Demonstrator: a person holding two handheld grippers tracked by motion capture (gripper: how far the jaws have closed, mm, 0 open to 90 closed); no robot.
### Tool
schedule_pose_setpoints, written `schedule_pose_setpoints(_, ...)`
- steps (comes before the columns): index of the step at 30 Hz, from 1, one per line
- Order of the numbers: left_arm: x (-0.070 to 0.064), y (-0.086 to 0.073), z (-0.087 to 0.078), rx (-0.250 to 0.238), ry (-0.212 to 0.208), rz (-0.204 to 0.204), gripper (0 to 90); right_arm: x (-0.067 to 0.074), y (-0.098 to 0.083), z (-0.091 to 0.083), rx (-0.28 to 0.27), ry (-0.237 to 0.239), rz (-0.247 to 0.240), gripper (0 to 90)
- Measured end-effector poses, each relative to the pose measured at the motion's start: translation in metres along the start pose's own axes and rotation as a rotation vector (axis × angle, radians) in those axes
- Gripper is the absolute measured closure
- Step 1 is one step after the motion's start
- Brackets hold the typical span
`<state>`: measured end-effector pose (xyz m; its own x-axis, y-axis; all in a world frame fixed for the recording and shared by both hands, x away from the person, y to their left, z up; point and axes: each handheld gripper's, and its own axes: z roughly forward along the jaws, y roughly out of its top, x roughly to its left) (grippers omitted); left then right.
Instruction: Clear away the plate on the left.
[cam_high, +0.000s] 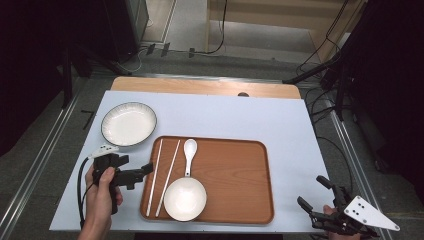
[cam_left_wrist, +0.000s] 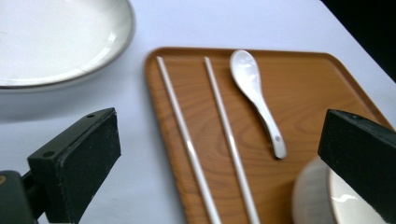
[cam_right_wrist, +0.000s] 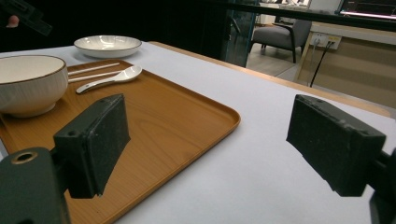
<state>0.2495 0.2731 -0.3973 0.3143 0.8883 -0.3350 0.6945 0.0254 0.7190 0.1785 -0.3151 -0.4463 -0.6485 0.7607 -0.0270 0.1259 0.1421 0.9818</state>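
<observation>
Holding nothing, the left gripper (cam_high: 148, 167) has its jaws wide open. Two white chopsticks (cam_high: 161, 176) lie just ahead of it on the wooden tray (cam_high: 240, 175), beside the spoon (cam_high: 189, 155).

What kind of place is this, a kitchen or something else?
Probably a lab or studio with a staged table setting, not a kitchen: a covered table on a concrete floor, loose cables around it, and a chair beyond.

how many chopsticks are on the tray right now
2. The left chopstick lies along the wooden tray's left edge. The right chopstick lies just beside it, between it and the spoon; its near end sits by the bowl.
</observation>
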Motion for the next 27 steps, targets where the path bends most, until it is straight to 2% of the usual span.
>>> schedule_pose_setpoints(5, 0.014, 0.007, 0.000, 0.001, 0.044, -0.005, 0.0, 0.000, 0.000, 0.000, -0.001, -0.002, -0.003, 13.1)
schedule_pose_setpoints(7, 0.021, 0.009, 0.000, 0.024, 0.033, -0.013, 0.0, 0.000, 0.000, 0.000, -0.001, -0.001, 0.001, 13.0)
schedule_pose_setpoints(8, 0.024, 0.011, 0.000, 0.030, 0.048, -0.013, 0.0, 0.000, 0.000, 0.000, -0.001, -0.001, 0.001, 13.1)
schedule_pose_setpoints(10, 0.030, 0.014, -0.001, 0.023, 0.043, -0.017, 0.0, 0.001, 0.000, 0.001, 0.002, 0.003, -0.002, 13.1)
schedule_pose_setpoints(14, 0.041, 0.021, -0.002, 0.020, 0.067, -0.020, 0.0, 0.001, 0.000, 0.001, 0.002, 0.004, -0.003, 13.1)
schedule_pose_setpoints(19, 0.056, 0.030, -0.004, 0.003, 0.066, -0.031, 0.0, 0.001, 0.000, 0.001, 0.003, 0.004, -0.004, 13.1)
schedule_pose_setpoints(23, 0.070, 0.037, -0.001, 0.014, 0.075, -0.065, 0.0, 0.000, 0.000, 0.001, 0.002, 0.000, -0.002, 13.1)
schedule_pose_setpoints(27, 0.088, 0.043, 0.005, 0.019, 0.113, -0.138, 7.7, 0.001, 0.000, 0.002, 0.005, 0.004, -0.004, 13.1)
